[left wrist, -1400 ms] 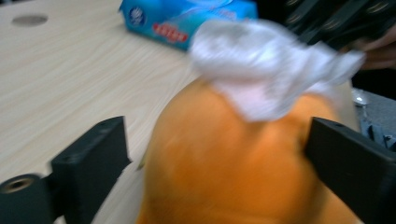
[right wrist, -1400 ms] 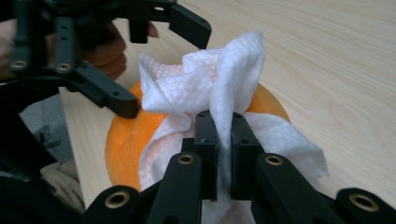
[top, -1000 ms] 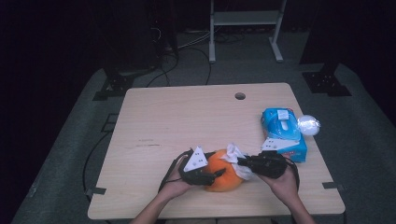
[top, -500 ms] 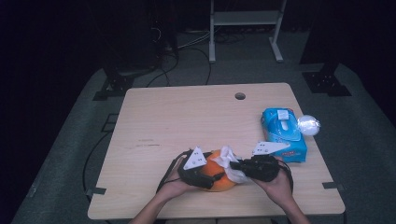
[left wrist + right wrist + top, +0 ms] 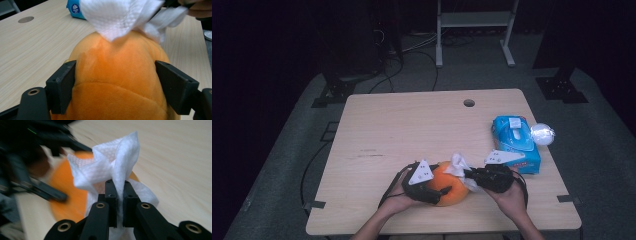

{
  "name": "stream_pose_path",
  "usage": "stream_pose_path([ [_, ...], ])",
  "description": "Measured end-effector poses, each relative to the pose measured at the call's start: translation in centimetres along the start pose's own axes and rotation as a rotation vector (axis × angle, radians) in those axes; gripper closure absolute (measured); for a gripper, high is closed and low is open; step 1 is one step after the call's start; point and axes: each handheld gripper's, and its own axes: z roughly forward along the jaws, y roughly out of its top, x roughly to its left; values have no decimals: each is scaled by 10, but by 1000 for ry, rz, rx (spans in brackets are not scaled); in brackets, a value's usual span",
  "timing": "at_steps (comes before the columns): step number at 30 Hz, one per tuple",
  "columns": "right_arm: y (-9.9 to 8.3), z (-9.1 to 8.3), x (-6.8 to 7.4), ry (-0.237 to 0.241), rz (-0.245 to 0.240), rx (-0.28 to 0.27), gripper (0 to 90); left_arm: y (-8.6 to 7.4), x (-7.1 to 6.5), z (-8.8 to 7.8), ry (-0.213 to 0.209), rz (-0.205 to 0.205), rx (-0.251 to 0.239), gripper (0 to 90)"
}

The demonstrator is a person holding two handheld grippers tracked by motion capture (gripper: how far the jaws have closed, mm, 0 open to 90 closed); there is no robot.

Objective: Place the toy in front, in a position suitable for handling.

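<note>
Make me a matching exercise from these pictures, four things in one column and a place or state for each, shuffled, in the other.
Things:
1. plush toy
2. tissue
3. tissue pack
4. table hole

Places or states:
A. at the table's right edge, apart from both grippers
B. pinched in the right gripper
C. near the table's far edge
D. between the left gripper's jaws

Pairs: 1-D, 2-B, 3-A, 4-C
</note>
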Motion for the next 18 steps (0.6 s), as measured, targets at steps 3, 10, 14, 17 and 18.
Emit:
stream_pose_path([
  [3,-3,10,5,13,-37,50,844,7,6,-5,-41,-13,15,129],
  [10,-5,9,8,38,-98,85,844,2,15,-4,-92,-65,49,86],
  [14,1,3,10,36,-63,2,845,1,8,-3,-80,-9,53,178],
  [17,4,7,16,26,-89,1,840,2,4,-4,-72,20,55,179],
  [18,3,9,16,19,-90,8,839,2,4,-4,-75,19,55,179],
])
